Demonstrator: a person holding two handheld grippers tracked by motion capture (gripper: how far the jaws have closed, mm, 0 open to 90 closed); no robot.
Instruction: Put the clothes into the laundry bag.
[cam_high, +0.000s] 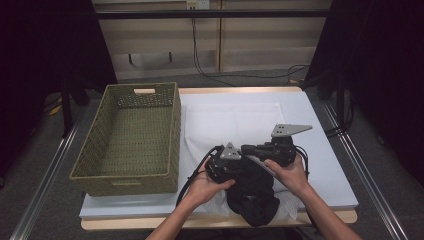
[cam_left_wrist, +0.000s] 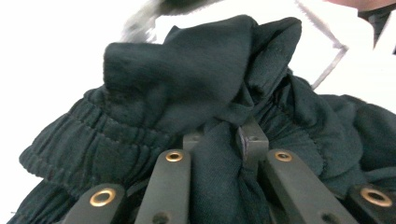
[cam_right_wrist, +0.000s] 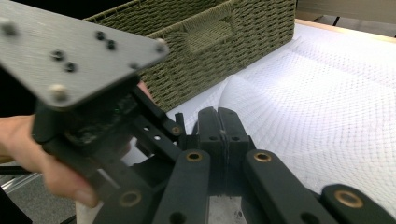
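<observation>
Our left gripper (cam_left_wrist: 219, 140) pinches the black cloth (cam_left_wrist: 196, 93). Our right gripper (cam_right_wrist: 220, 128) is pressed together, empty. We should keep a tight pinch and lift slowly toward the basket (cam_high: 125, 145).

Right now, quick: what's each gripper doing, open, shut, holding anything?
Left gripper: shut on the black garment, cloth pinched between its jaws.
Right gripper: shut, jaws pressed together, nothing held.
</observation>
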